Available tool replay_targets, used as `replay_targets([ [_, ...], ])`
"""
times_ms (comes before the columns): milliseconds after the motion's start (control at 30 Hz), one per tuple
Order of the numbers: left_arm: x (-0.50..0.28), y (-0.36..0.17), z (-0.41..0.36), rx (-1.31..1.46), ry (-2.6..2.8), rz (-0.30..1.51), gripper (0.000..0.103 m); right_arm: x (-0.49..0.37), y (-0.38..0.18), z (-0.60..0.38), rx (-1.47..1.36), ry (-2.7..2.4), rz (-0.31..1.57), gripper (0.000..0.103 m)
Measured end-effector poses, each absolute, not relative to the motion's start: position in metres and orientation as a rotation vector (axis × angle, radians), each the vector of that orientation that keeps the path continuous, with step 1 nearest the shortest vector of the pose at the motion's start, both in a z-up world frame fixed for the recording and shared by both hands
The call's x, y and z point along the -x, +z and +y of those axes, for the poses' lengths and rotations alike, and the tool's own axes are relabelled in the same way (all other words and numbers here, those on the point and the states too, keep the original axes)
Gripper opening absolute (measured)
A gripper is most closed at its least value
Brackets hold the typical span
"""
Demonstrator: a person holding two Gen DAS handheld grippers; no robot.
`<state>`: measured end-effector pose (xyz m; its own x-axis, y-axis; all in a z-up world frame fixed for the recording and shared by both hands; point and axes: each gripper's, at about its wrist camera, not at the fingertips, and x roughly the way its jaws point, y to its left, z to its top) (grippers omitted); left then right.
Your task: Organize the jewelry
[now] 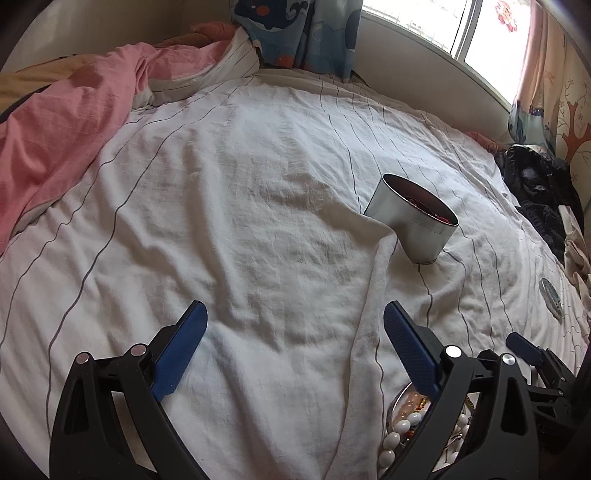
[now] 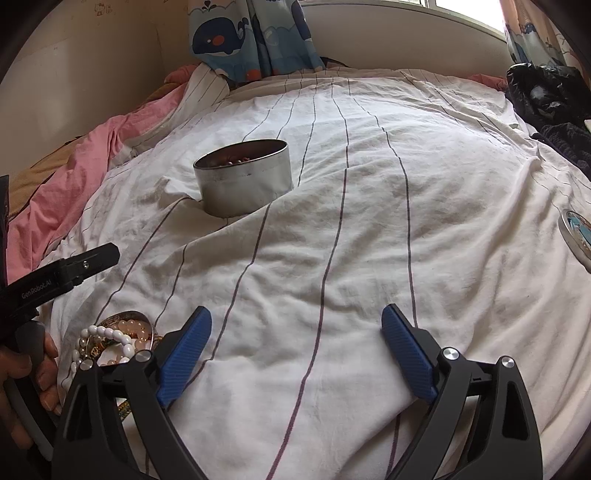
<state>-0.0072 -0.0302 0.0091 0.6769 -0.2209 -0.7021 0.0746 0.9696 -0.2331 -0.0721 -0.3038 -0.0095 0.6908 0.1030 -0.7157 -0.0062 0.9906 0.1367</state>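
Observation:
A round silver tin (image 1: 413, 218) with dark red beads inside stands on the white striped bedsheet (image 1: 258, 221); it also shows in the right wrist view (image 2: 243, 181). A shallow dish of jewelry with white bead bracelets (image 1: 400, 428) lies at the near edge, partly hidden behind my left gripper's right finger; in the right wrist view the dish (image 2: 114, 339) sits left of my right gripper. My left gripper (image 1: 295, 319) is open and empty over the sheet. My right gripper (image 2: 296, 323) is open and empty.
A pink blanket (image 1: 62, 122) is bunched at the left. A round tin lid (image 2: 576, 236) lies at the right edge of the bed. Dark clothes and a black bag (image 1: 535, 181) lie at the far right. Whale-print curtains (image 2: 251, 33) hang by the window.

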Motion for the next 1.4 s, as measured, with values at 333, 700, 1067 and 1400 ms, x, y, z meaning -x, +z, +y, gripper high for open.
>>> replay_targets([
  [333,0.028,0.006,-0.024,0.187,-0.201,0.808,0.093,0.073,-0.008,-0.304,-0.131,0.066,0.800,0.091],
  [700,0.050,0.023,-0.036,-0.023,-0.314,0.795,0.093,0.076,-0.004,-0.301,-0.127,0.120,0.780,0.092],
  [1067,0.093,0.034,-0.064,-0.277,-0.495,0.685,0.093,0.086,-0.004,-0.298,-0.142,0.208,0.808,0.092],
  [1400,0.091,0.031,-0.062,-0.299,-0.461,0.696,0.093,0.097,-0.007,-0.277,-0.044,0.259,0.858,0.093],
])
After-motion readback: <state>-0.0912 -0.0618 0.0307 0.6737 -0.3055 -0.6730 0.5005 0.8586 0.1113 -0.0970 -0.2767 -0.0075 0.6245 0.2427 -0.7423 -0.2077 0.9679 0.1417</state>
